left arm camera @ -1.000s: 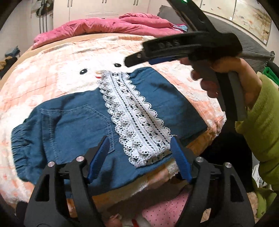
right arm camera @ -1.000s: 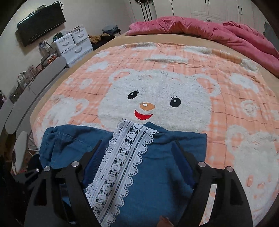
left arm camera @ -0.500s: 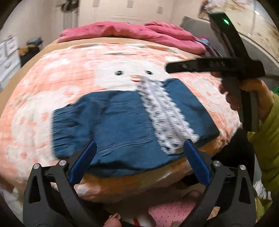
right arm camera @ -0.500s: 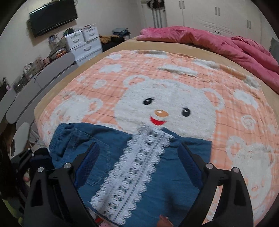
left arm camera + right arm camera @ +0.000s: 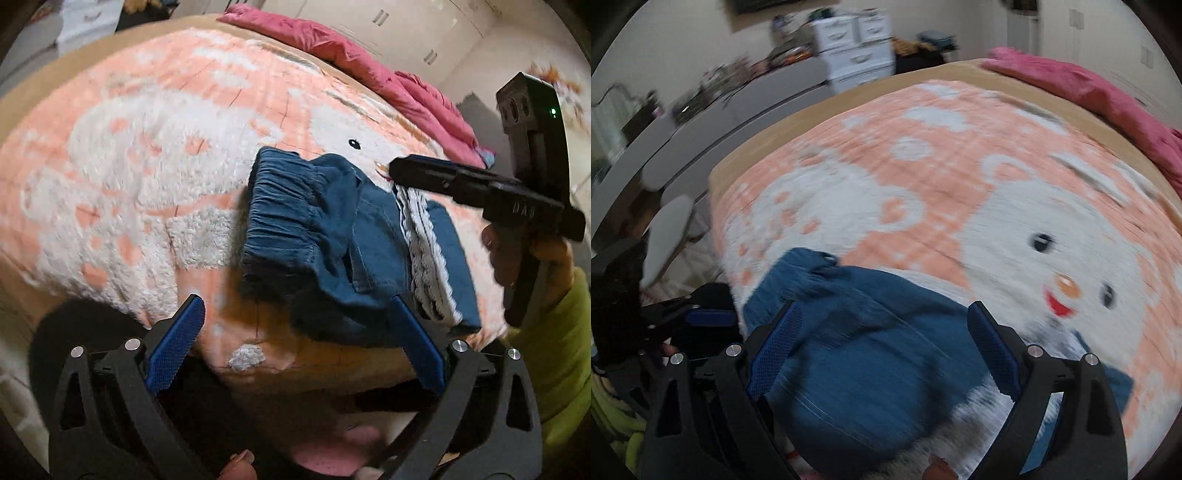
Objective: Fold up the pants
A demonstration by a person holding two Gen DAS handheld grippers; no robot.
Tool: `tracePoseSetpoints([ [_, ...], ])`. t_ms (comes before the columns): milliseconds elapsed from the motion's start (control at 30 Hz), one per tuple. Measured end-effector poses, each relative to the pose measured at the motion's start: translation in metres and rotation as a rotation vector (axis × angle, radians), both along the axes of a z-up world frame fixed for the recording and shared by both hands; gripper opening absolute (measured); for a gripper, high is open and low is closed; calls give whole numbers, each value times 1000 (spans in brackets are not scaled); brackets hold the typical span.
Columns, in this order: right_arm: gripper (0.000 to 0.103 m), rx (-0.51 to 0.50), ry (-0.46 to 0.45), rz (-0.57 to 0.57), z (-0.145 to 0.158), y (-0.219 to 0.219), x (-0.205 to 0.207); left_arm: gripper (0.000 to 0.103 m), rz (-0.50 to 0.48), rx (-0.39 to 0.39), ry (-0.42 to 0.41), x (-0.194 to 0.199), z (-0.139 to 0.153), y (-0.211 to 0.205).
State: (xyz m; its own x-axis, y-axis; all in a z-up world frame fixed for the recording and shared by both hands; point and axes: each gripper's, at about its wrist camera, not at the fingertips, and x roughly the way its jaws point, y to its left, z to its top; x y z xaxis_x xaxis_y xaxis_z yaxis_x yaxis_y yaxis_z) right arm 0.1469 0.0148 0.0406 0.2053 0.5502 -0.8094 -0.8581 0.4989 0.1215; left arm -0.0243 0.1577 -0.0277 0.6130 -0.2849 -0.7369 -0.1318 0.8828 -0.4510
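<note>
Blue denim pants [image 5: 332, 236] with a white lace stripe [image 5: 424, 251] lie folded at the near edge of the bed, elastic waistband [image 5: 280, 218] toward the left. They also show in the right wrist view [image 5: 864, 354], blurred. My left gripper [image 5: 295, 343] is open and empty, hovering off the bed edge just below the waistband end. My right gripper [image 5: 882, 350] is open and empty, above the pants. It shows in the left wrist view [image 5: 480, 188] to the right, over the lace.
An orange and white bear blanket [image 5: 147, 155] covers the bed. A pink quilt [image 5: 362, 62] is bunched at the far side. White drawers [image 5: 853, 48] and grey chairs [image 5: 665, 229] stand left of the bed.
Both cameras swung to the left along the bed edge. The left gripper now faces the waistband end instead of the lace stripe. Both grippers opened wider. The pants have not moved.
</note>
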Motion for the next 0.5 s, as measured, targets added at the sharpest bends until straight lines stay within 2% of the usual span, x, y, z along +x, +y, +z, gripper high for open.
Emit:
tracePoseSetpoints([
  [67,90,-18,9,52,-4,15,-1,91,-8,-23,-1,3,-5,-1],
  [200,90,-52,41,143,-14,42,0,69,-26,-60,4,10,-13,-4],
  [367,90,-110,91,241,-34,72,-2,69,-24,-77,17,14,-22,-1],
  [433,72,-135,146,269,-49,79,-2,69,-21,-83,21,14,-25,0],
  [467,51,-135,166,270,-53,81,-2,69,-19,-87,22,13,-25,1],
  [500,50,-126,162,268,-54,80,-3,69,-17,-88,23,13,-25,1],
])
